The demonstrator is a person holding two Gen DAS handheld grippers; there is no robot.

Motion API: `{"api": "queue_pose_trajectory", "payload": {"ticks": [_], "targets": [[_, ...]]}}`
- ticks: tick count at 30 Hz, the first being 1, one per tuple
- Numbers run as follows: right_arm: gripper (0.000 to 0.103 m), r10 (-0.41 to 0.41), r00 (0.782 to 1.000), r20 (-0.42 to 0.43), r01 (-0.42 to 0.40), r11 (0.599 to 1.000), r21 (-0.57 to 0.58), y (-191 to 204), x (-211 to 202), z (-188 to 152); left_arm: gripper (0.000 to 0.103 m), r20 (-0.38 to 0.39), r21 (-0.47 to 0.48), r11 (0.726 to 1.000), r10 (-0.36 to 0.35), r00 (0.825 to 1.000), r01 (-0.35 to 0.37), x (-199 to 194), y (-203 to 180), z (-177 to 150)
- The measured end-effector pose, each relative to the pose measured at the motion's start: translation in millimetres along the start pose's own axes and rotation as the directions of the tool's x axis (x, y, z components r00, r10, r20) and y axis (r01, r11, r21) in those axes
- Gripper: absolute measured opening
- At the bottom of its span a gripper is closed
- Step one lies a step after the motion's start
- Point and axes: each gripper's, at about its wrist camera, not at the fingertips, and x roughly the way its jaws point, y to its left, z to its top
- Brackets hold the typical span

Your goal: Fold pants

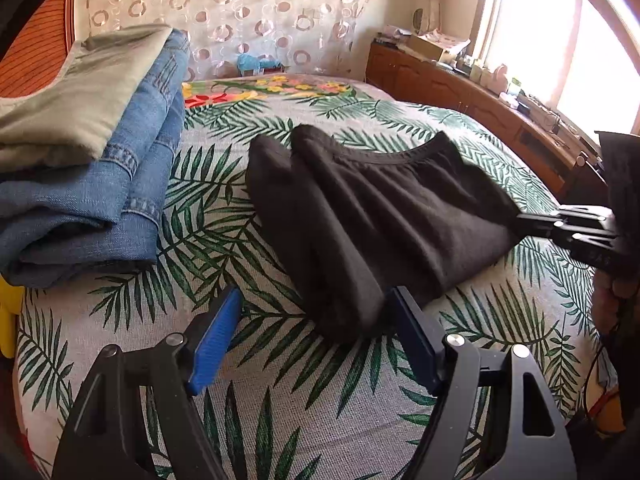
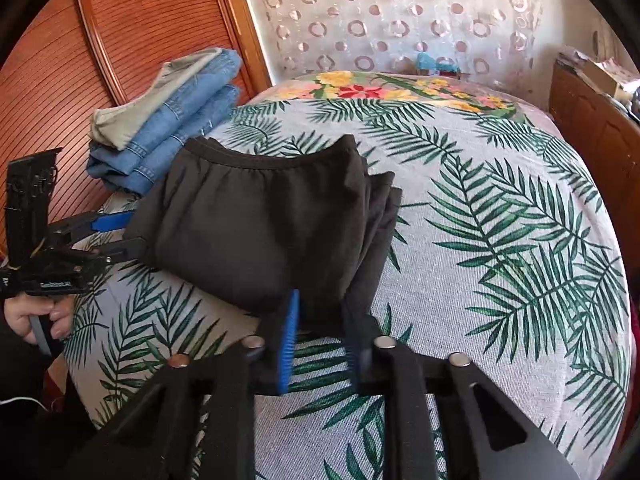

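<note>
Left wrist view: nearest the lens, the left gripper (image 1: 312,332) with ribbed blue pads stands released. Its jaws are wide, and one pad is just beside the near corner of the black knit pants (image 1: 380,208). The pants lie as a compact bundle mid-bed, with the elastic waistband on the far side. The bed (image 1: 280,420) has a palm-leaf printed cover. A stack of folded blue jeans topped by a pale green garment (image 1: 100,184) fills the bed's left edge. At the bundle's right edge the right gripper (image 1: 524,218) looks clenched on the cloth. Right wrist view: the pants' near edge sits between this gripper's pads, one of them blurred. A hand (image 2: 44,316) holds the left gripper at the bundle's far side. The folding seems nearly done. Next the left jaws probably need to close on their corner, so both can lift together. Bare cover lies open to the right, while the stack crowds the left.
</note>
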Motion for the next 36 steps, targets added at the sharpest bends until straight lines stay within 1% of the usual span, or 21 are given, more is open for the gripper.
{"api": "queue_pose_trajectory", "payload": {"ticks": [2, 4, 6, 7, 9, 10, 11, 12, 14, 16, 21, 23, 25, 26, 27, 29, 32, 34, 36], "targets": [[0.005, -0.026, 0.999, 0.020, 0.026, 0.999, -0.028, 0.8, -6.7, 1.4, 0.077, -0.004, -0.008, 1.000, 0.001, 1.000, -0.001, 0.4, 2.2, -0.1], [0.005, -0.025, 0.999, 0.041, 0.025, 1.000, -0.001, -7.9, -12.7, 3.3, 0.074, -0.001, -0.005, 1.000, 0.003, 1.000, -0.003, -0.7, 1.8, -0.4], [0.005, -0.032, 0.999, 0.040, 0.031, 0.999, 0.016, -14.2, -12.9, 2.5, 0.059, 0.009, 0.007, 1.000, -0.013, 1.000, 0.013, -2.7, -0.8, -1.0], [0.004, -0.038, 0.999, 0.033, 0.037, 0.999, 0.022, -15.3, -11.4, 1.3, 0.055, 0.014, 0.014, 1.000, -0.029, 0.999, 0.028, -4.3, -2.8, -1.9], [0.004, -0.040, 0.999, 0.023, 0.039, 0.999, 0.021, -15.5, -8.5, -1.7, 0.036, 0.014, 0.021, 0.998, -0.059, 0.998, 0.059, -6.0, -7.1, -3.2], [0.004, -0.039, 0.999, 0.020, 0.038, 0.999, 0.021, -15.5, -8.1, -2.6, 0.032, 0.011, 0.025, 0.997, -0.073, 0.997, 0.073, -6.2, -9.5, -3.5], [0.004, -0.040, 0.999, 0.020, 0.039, 0.999, 0.020, -14.3, -7.2, -2.8, 0.026, 0.014, 0.029, 0.997, -0.076, 0.997, 0.075, -6.7, -11.5, -3.0], [0.004, -0.039, 0.999, 0.020, 0.038, 0.999, 0.022, -14.4, -6.9, -3.9, 0.016, 0.021, 0.034, 0.996, -0.079, 0.997, 0.078, -8.4, -12.5, -3.3], [0.004, -0.040, 0.999, 0.020, 0.039, 0.999, 0.023, -13.5, -5.9, -1.9, 0.013, 0.034, 0.024, 0.996, -0.086, 0.996, 0.085, -11.9, -8.9, -0.9], [0.004, -0.039, 0.999, 0.019, 0.039, 0.999, 0.024, -15.0, -5.1, -0.3, 0.013, 0.043, 0.015, 0.996, -0.085, 0.995, 0.084, -15.3, -4.9, 1.5], [0.004, -0.045, 0.999, 0.012, 0.044, 0.999, 0.032, -19.7, -7.7, -1.8, 0.013, 0.027, 0.009, 0.997, -0.078, 0.997, 0.078, -13.0, -1.9, 2.1], [0.004, -0.045, 0.999, 0.010, 0.045, 0.998, 0.035, -20.5, -7.8, -1.9, 0.015, 0.017, 0.010, 0.997, -0.073, 0.997, 0.073, -11.8, -3.3, 1.7], [0.004, -0.047, 0.999, 0.010, 0.046, 0.998, 0.036, -21.0, -8.7, -1.6, 0.022, 0.011, 0.008, 0.998, -0.064, 0.998, 0.064, -11.5, -4.0, 2.3], [0.004, -0.046, 0.999, 0.012, 0.045, 0.998, 0.037, -20.9, -9.8, -1.1, 0.029, 0.011, 0.010, 0.998, -0.057, 0.998, 0.056, -11.8, -4.2, 3.3], [0.004, -0.047, 0.999, 0.015, 0.046, 0.998, 0.036, -20.7, -11.6, -0.2, 0.039, 0.012, 0.010, 0.999, -0.048, 0.999, 0.048, -11.4, -4.1, 4.0], [0.004, -0.051, 0.998, 0.027, 0.050, 0.998, 0.031, -19.4, -16.3, 2.6, 0.050, 0.014, 0.012, 0.999, -0.033, 0.999, 0.033, -10.1, -2.8, 6.1], [0.004, -0.050, 0.998, 0.048, 0.049, 0.998, 0.025, -18.8, -21.8, 7.6, 0.050, 0.014, 0.002, 0.999, -0.041, 0.999, 0.041, -9.3, -0.3, 10.8], [0.004, -0.053, 0.997, 0.051, 0.052, 0.999, 0.014, -17.2, -22.2, 11.0, 0.055, 0.016, 0.002, 0.999, -0.043, 0.999, 0.043, -9.0, -0.7, 14.8], [0.004, -0.056, 0.997, 0.053, 0.056, 0.998, 0.002, -14.8, -21.2, 13.9, 0.081, 0.023, 0.003, 0.999, -0.046, 0.999, 0.046, -8.0, -2.0, 19.6]]}}
